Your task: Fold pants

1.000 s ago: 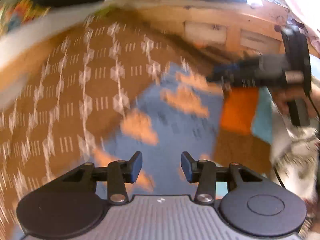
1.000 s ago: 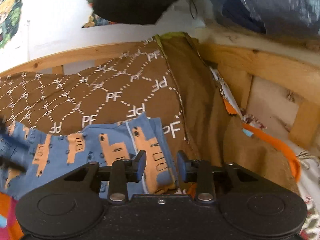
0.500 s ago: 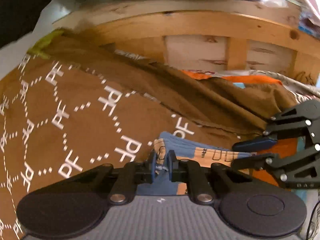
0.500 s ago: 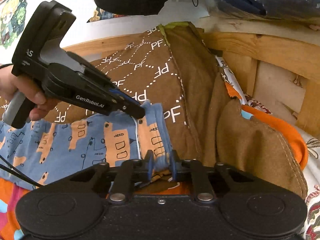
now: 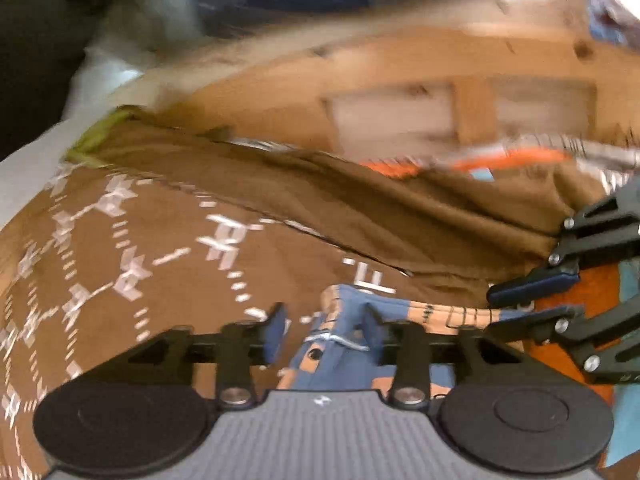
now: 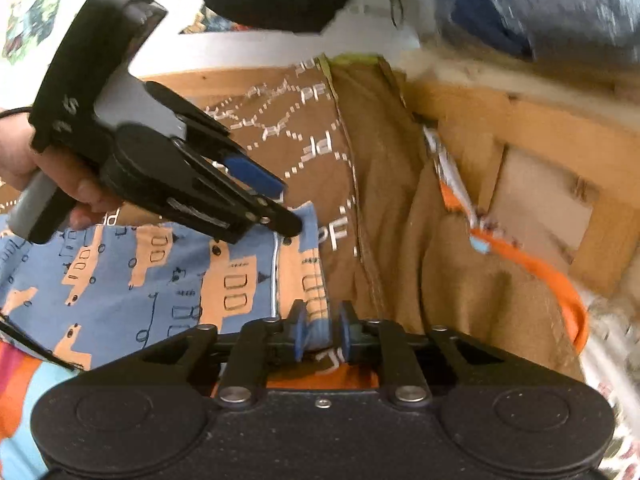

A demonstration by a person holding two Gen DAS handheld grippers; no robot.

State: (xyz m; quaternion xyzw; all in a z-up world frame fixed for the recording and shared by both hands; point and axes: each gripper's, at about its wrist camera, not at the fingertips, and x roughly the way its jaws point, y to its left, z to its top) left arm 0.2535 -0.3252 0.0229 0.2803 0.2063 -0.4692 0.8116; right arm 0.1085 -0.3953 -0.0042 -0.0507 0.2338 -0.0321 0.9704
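Risking a lopsided fold here: the left gripper [image 5: 324, 332] hangs spread wide over the hem of the blue pants [image 6: 120, 276], gripping nothing, so that corner could sag or slide. The right gripper [image 6: 322, 334] has its pads nearly together with cloth between; a firm pinch can't be told. The pants lie flat on the brown blanket [image 6: 312, 148], both tools angled low toward one edge.

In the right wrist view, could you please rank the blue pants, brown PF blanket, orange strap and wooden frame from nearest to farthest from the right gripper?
1. Blue pants, between the right gripper fingers.
2. Brown PF blanket, just beyond the pants.
3. Orange strap, off to the right.
4. Wooden frame, far right behind.
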